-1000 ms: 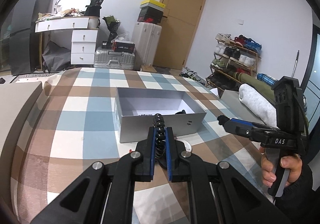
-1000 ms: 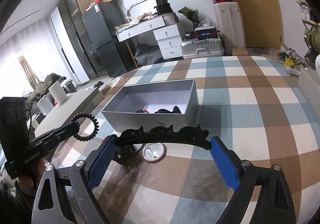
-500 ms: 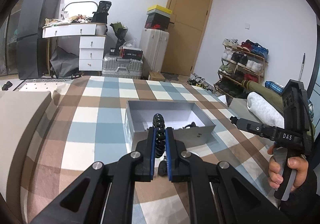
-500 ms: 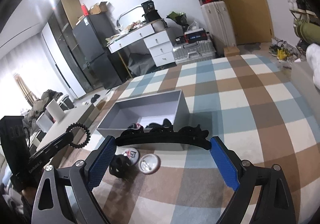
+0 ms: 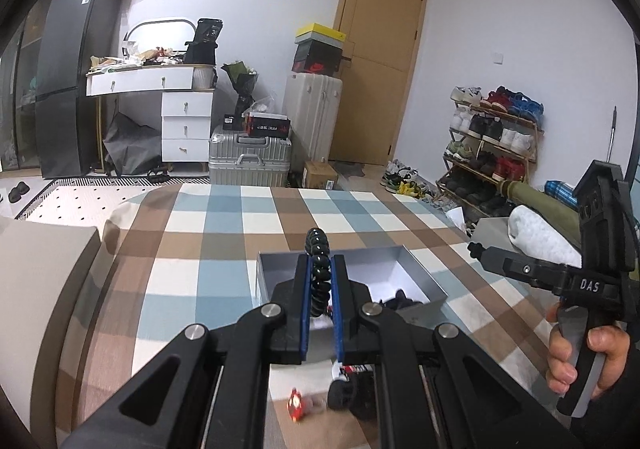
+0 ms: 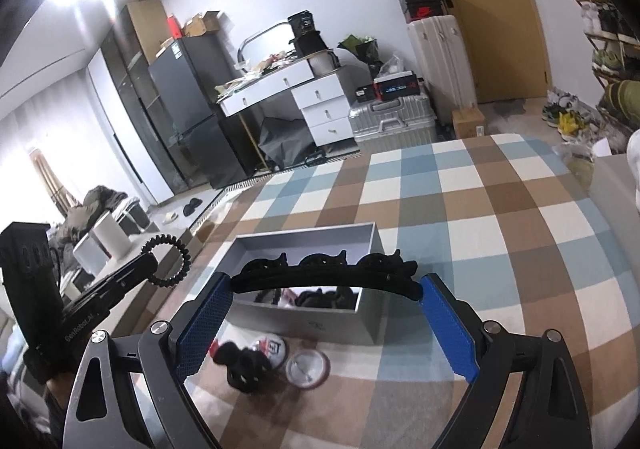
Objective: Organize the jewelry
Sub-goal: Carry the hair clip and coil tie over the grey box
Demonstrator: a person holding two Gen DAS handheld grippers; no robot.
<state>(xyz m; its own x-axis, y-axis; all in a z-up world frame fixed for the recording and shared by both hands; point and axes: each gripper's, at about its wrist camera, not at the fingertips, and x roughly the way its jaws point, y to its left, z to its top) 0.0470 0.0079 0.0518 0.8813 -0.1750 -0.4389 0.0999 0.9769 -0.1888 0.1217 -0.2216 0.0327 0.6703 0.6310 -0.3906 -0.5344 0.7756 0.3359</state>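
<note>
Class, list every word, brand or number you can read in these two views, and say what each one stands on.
"DAS": on the right gripper, seen in the left wrist view.
"GenRobot.AI": on the left gripper, seen in the right wrist view.
"3", perhaps "30": on the black bag on the desk; blurred.
Red and black box on the silver suitcase: print too small to read.

Left gripper [image 5: 319, 273]: jaws clamped on black beaded bracelet [image 5: 318, 261]
Grey box [image 5: 416, 273]: just beyond the bracelet, on checked bed [image 5: 192, 249]
</note>
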